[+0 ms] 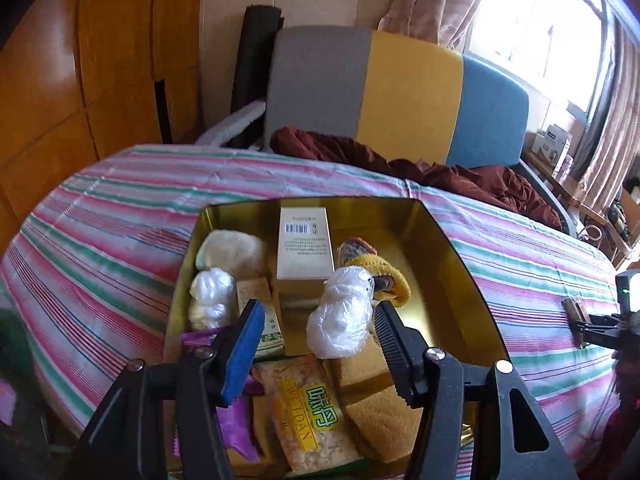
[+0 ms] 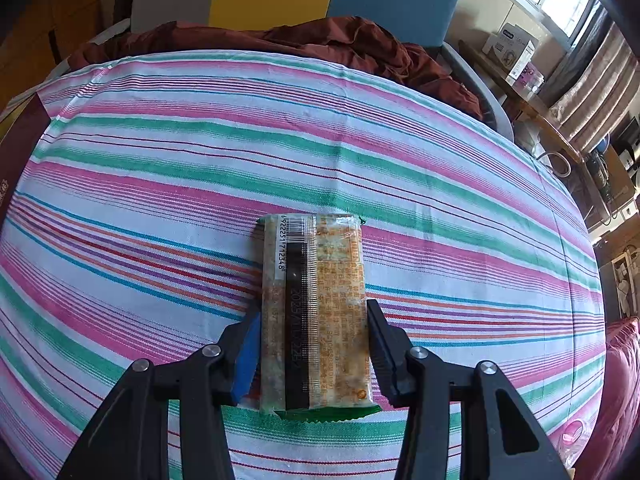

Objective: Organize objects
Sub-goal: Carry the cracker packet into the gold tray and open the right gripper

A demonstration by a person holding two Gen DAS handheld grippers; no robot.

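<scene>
A striped cloth [image 2: 168, 184] is covering the table, with a maroon blanket [image 2: 340, 46] bunching along its far edge. A gold tin [image 1: 452, 248] is sitting on the cloth, holding a white box [image 1: 305, 240] toward its far wall, a plastic bag [image 1: 344, 316] near the middle and a snack pack [image 1: 304, 408] at the near wall. The left gripper [image 1: 316, 344] is hovering over the tin, jaws partly apart and gripping nothing. The right gripper [image 2: 314, 344] is clamping a snack bar [image 2: 316, 312] by its long sides, the bar lying on the cloth near the near edge.
</scene>
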